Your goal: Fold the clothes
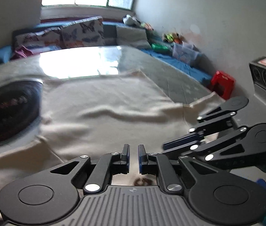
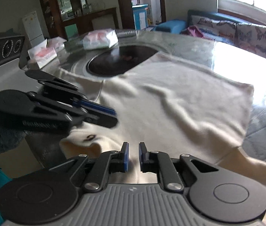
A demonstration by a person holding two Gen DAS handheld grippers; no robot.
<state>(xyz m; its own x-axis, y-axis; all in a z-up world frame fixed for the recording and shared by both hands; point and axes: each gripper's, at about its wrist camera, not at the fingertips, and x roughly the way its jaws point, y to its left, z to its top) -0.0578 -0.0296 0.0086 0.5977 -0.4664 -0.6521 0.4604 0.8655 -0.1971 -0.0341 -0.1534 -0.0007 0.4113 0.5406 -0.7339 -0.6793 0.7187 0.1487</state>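
A cream-white garment (image 1: 104, 109) lies spread flat on a glossy table, with soft wrinkles across its middle; it also shows in the right wrist view (image 2: 180, 105). My left gripper (image 1: 133, 155) hovers over the garment's near edge, jaws a small gap apart and holding nothing. My right gripper (image 2: 133, 155) hovers over the near edge too, jaws a small gap apart and empty. Each gripper shows in the other's view: the right one (image 1: 182, 141) at the right, the left one (image 2: 102, 113) at the left. A small dark mark (image 2: 90, 137) sits on the cloth near the collar.
A round black inset (image 2: 121, 60) sits in the table (image 2: 198, 45) beyond the garment. Tissue packs (image 2: 100, 39) lie on the far side. A sofa with butterfly cushions (image 1: 82, 32) stands behind the table. A red stool (image 1: 222, 82) stands at the right.
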